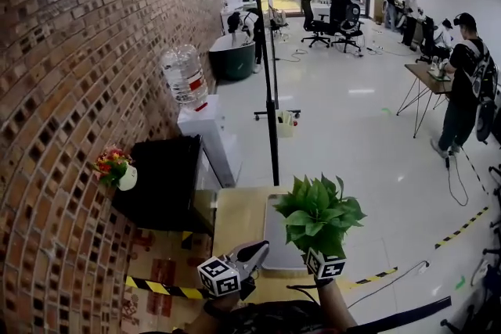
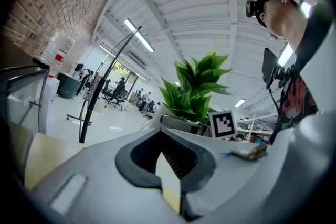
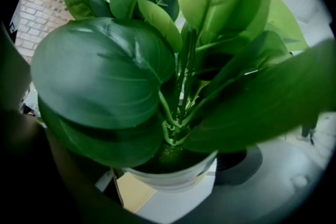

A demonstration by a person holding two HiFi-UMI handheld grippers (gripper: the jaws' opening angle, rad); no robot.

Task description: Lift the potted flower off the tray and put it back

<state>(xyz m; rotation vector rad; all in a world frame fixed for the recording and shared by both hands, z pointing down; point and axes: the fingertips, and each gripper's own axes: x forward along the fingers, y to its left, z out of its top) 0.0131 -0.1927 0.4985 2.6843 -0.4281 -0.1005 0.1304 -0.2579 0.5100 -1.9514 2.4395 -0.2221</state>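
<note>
A potted plant (image 1: 317,211) with broad green leaves sits in a white pot (image 3: 173,178). My right gripper (image 1: 319,248) is shut on that pot, its jaws either side of the rim (image 3: 176,189). The leaves fill the right gripper view and hide the fingertips. The pot hangs over the pale grey tray (image 1: 275,246), which lies on a light wooden table (image 1: 235,219); I cannot tell how high. My left gripper (image 1: 252,253) is just left of the plant, shut on nothing (image 2: 167,165). In its view the plant (image 2: 197,89) stands against the ceiling.
A black cabinet (image 1: 160,180) with a small flower vase (image 1: 116,167) stands left along the brick wall (image 1: 70,51). Behind it is a water dispenser (image 1: 200,117), and a black pole stand (image 1: 270,90) rises beyond the table. Striped tape (image 1: 156,287) marks the floor. Several people stand further off.
</note>
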